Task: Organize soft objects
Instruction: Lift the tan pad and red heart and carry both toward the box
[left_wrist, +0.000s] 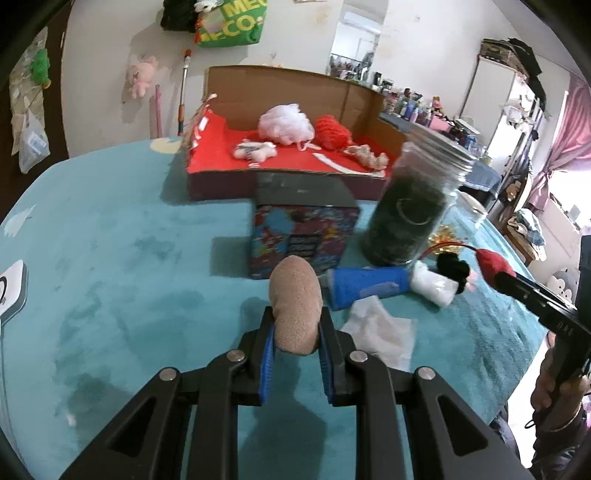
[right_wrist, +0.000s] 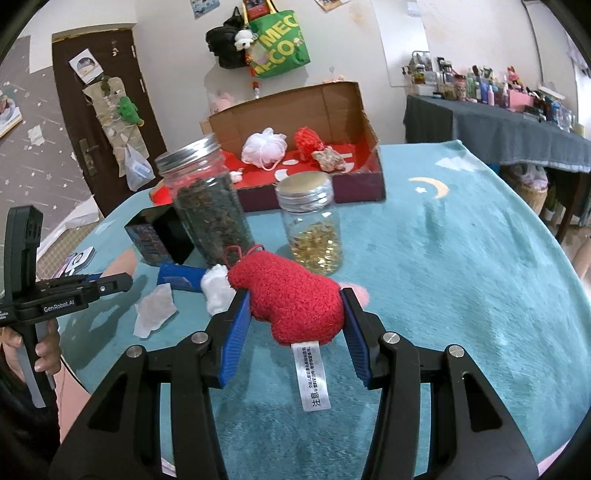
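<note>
Box sets the direction for both hands: the open cardboard box with the red lining sits on the teal cloth straight ahead of each gripper, beyond the jars, and already holds a white pouf, a red yarn ball and a small white plush.

Left gripper is clenched on a tan plush, whose long axis runs up and forward out of the jaws, toward the box. Only a low printed carton stands between it and the box's near wall, so this hand looks to have the more direct path.

Right gripper is clamped around a red plush, lying crosswise between the blue pads, its white care tag hanging back toward the camera. The tall jar of dark leaves and the shorter jar of yellow beads stand between this hand and the box, so its move probably calls for lifting over or passing between them.

Readable writing: "GenRobot.AI" on the left gripper's body in the right view; "MEC" and "ECO" on the green bag on the wall behind the box; the tag carries Chinese print beginning "注意", the rest too fine to read.
</note>
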